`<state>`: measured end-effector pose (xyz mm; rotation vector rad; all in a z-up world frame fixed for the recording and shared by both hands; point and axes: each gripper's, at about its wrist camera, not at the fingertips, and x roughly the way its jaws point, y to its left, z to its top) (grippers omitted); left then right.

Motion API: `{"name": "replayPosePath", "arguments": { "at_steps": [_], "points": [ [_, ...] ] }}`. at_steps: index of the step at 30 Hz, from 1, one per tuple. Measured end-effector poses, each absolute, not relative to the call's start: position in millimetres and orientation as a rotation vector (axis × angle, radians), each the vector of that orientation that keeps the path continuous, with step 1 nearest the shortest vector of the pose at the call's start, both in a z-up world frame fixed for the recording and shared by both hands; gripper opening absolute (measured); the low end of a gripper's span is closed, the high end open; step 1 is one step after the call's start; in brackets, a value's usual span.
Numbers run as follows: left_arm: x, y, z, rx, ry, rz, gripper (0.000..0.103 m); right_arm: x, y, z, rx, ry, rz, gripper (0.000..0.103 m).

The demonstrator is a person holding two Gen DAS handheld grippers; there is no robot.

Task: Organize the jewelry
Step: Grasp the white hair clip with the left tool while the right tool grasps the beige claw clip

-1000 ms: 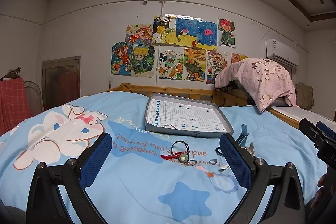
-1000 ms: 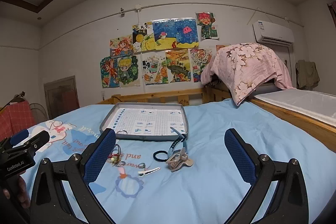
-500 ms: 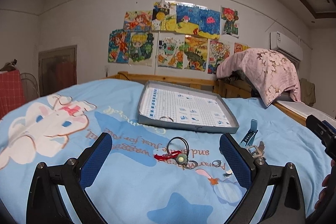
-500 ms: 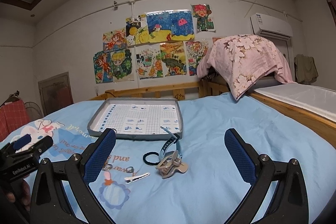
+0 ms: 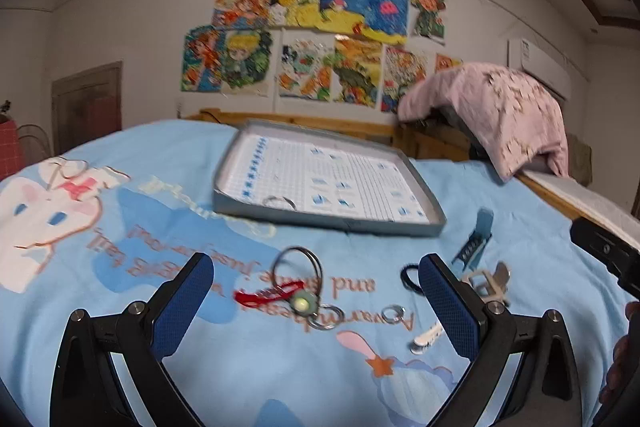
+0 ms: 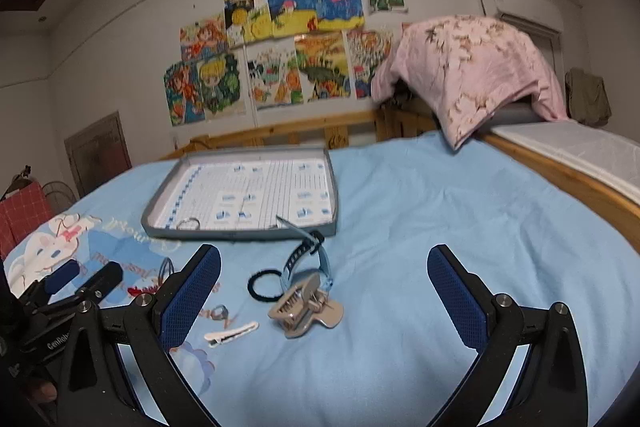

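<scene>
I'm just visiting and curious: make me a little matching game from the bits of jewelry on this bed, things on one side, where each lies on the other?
Things:
1. silver ring
2. black hair tie
3. beige claw clip
4. white hair clip

Places:
A. on the blue sheet, just left of the claw clip
B. inside the grey tray, by its near edge
C. nearest the camera, left of the claw clip
D. against the blue watch strap

Pairs: 1-B, 2-A, 3-D, 4-C

On the bed [image 6: 420,211] before you, the tray [image 6: 240,233] lies farthest, a ring [image 6: 188,224] inside; hair tie [image 6: 266,284], claw clip [image 6: 306,309] and barrette [image 6: 231,333] lie nearer.
</scene>
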<state>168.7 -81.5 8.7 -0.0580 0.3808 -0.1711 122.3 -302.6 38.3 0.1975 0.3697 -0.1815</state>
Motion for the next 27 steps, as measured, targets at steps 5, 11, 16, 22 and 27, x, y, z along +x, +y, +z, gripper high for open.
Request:
{"name": "replayPosePath", "arguments": {
  "at_steps": [5, 11, 16, 22, 27],
  "points": [
    [177.4, -91.9, -1.2, -0.040, 0.434, -0.218, 0.103, 136.1, -304.5, 25.7, 0.208, 0.435, -0.169, 0.092],
    [188.2, -103.9, -9.3, -0.011, 0.506, -0.288, 0.083, 152.0, -303.8, 10.7, 0.205, 0.524, -0.139, 0.069],
    [193.9, -111.8, -14.5, 0.001, 0.557, -0.340, 0.068, 159.8, -308.7, 1.9, 0.235, 0.563, -0.124, 0.057],
    [200.2, -127.2, -18.8, 0.023, 0.609, -0.408, 0.055, 173.2, -307.1, -6.5, 0.228, 0.593, -0.101, 0.044],
    [208.9, -138.2, -30.3, 0.038, 0.698, -0.478, 0.043, 183.5, -302.7, -11.7, 0.215, 0.628, -0.077, 0.036]
  ]
}}
